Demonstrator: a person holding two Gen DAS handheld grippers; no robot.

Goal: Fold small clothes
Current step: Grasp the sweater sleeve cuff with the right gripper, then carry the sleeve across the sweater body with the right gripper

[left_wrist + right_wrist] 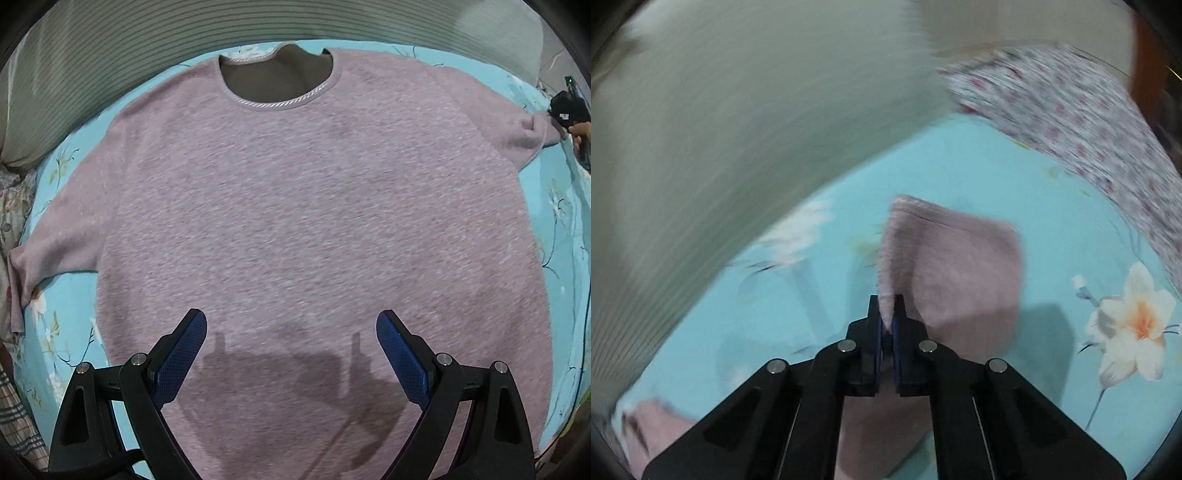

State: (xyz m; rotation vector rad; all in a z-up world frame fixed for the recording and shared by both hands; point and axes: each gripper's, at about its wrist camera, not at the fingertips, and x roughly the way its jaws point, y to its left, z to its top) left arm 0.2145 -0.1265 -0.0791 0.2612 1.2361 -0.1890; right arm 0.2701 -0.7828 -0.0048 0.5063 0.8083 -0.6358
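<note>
The left hand-held gripper (291, 332) points steeply down over the lower part of the pink top (295, 206), above the hem end and centred between the two sleeves. Its two blue-padded fingers (183, 360) stand wide apart, with nothing between them, clear of the fabric. The right hand-held gripper (887, 314) is out at the top's right sleeve (953, 273), angled downward, its jaws closed tight on a pinched fold at the sleeve's edge. In the left wrist view it shows small at that sleeve's tip, with part of a hand (581, 130) behind it.
</note>
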